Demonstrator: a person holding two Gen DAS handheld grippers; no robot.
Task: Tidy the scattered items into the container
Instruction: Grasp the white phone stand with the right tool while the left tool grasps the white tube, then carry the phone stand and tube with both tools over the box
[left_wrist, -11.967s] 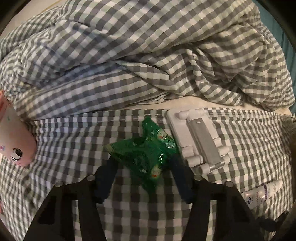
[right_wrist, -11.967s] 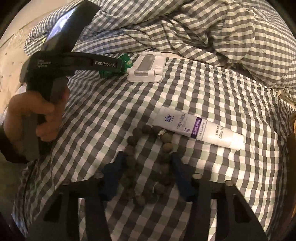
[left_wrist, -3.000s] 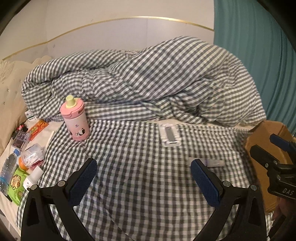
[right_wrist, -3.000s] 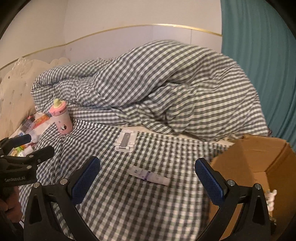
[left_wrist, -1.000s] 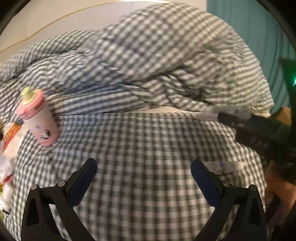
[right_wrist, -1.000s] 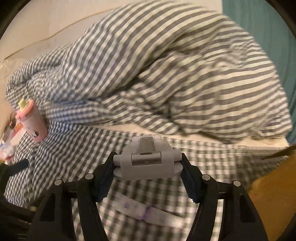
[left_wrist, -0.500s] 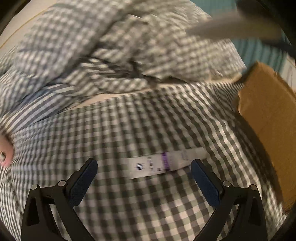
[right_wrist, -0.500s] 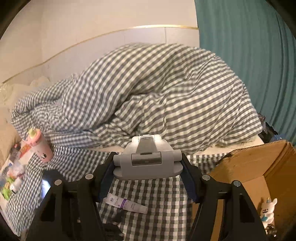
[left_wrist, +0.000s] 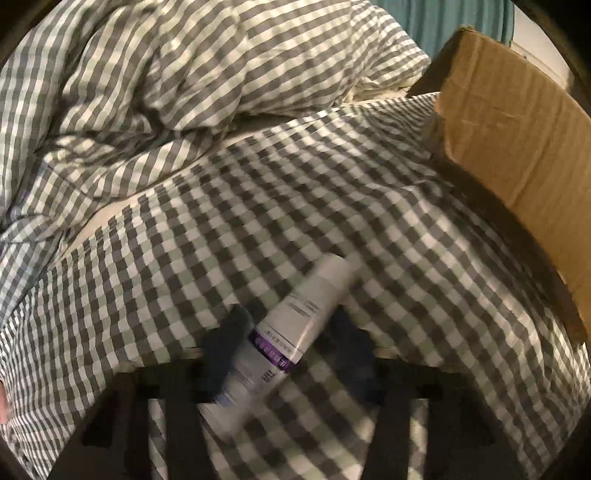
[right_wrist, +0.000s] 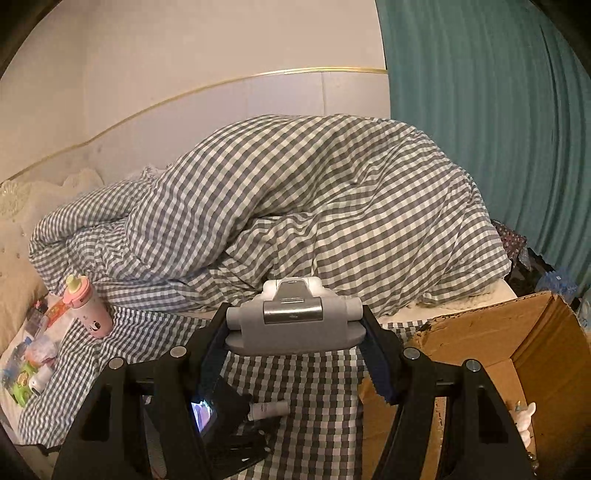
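Checked bedsheet (left_wrist: 369, 206) lies flat and bare between us and the cardboard box (left_wrist: 517, 122) at its right edge; heaped duvet (right_wrist: 295, 192) behind. Our left gripper (left_wrist: 291, 343), pitched steeply down, has just been closing and now straddles the white tube (left_wrist: 295, 325), pads at its sides. Our right gripper (right_wrist: 295, 332) hangs higher, clamped on the grey phone stand (right_wrist: 291, 321), beside the box's open mouth.
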